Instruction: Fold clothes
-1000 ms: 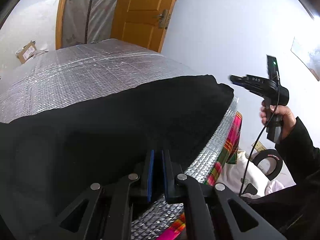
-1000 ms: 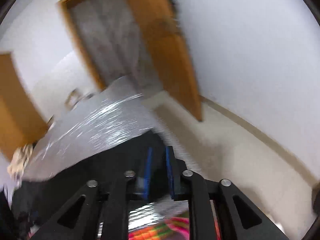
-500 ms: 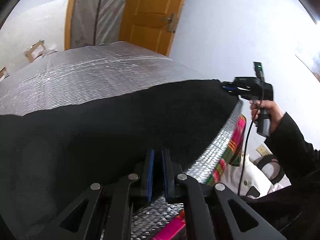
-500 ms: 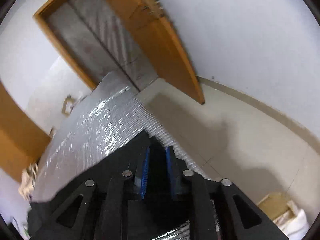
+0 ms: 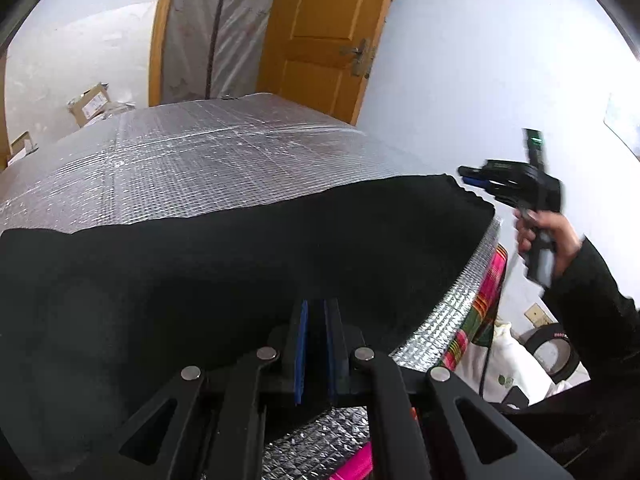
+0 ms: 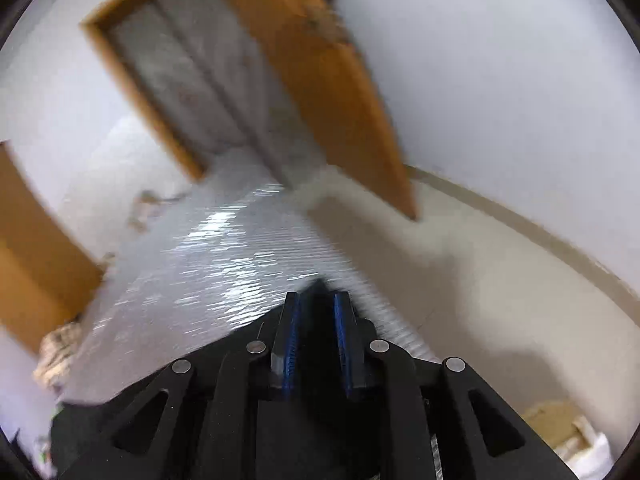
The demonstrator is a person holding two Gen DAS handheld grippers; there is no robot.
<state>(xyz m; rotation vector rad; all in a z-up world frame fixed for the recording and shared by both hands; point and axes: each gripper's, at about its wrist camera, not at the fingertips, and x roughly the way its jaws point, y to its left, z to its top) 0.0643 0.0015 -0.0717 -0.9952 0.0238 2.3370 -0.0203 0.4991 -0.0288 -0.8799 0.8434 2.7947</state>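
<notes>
A black garment (image 5: 248, 280) is spread over the near part of a bench (image 5: 224, 160) covered w/ silver foil sheet; the far half of the foil is left bare. The garment's near edge is pinched by the left tongs (image 5: 316, 316), jaws nearly together, cloth seen betw. the blue pads. The far right corner of the cloth is met by the right tongs (image 5: 466, 174), held in a hand (image 5: 548, 232) w/ a dark sleeve at the right of the left-wrist view. In the right-wrist view, which is blurred, the right tongs (image 6: 316, 300) are seen at a narrow gap w/ dark cloth (image 6: 316, 332) betw. the pads; it looks gripped, though pad contact can't be made out for sure. A striped pink-green cloth (image 5: 488, 292) hangs below the bench's right edge. An orange door (image 5: 320, 32) is seen behind the bench, and a tape roll (image 5: 554, 354) lies on the floor by the wall.
</notes>
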